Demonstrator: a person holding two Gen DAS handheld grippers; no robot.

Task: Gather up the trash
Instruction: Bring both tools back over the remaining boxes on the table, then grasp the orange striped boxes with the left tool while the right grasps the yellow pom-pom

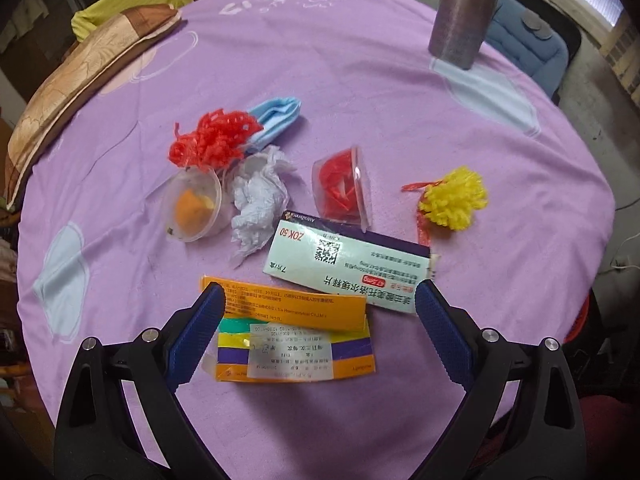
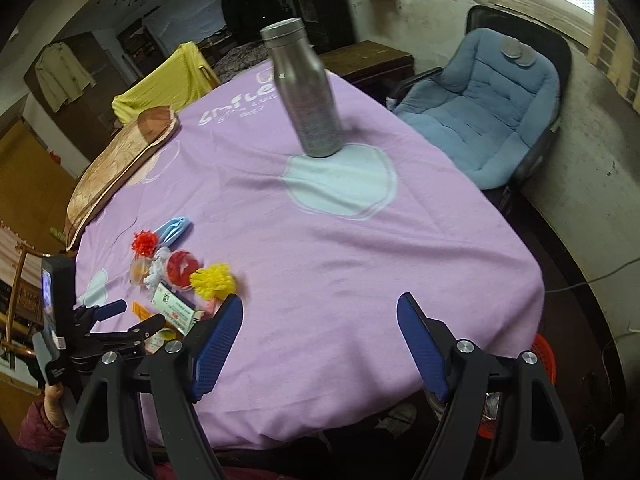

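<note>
Our left claw [image 1: 318, 300], jaws spread and empty, hovers astride the flattened orange cardboard medicine box [image 1: 294, 340], whose long axis crosses the gap; our right claw [image 2: 320, 308] gapes farther off.

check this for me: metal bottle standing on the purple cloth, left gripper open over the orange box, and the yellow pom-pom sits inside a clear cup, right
Not quite. The yellow pom-pom lies loose on the purple cloth, apart from both cups, as the left wrist view shows. The rest holds: the metal bottle stands on the cloth and the left gripper is open over the orange box.
</note>
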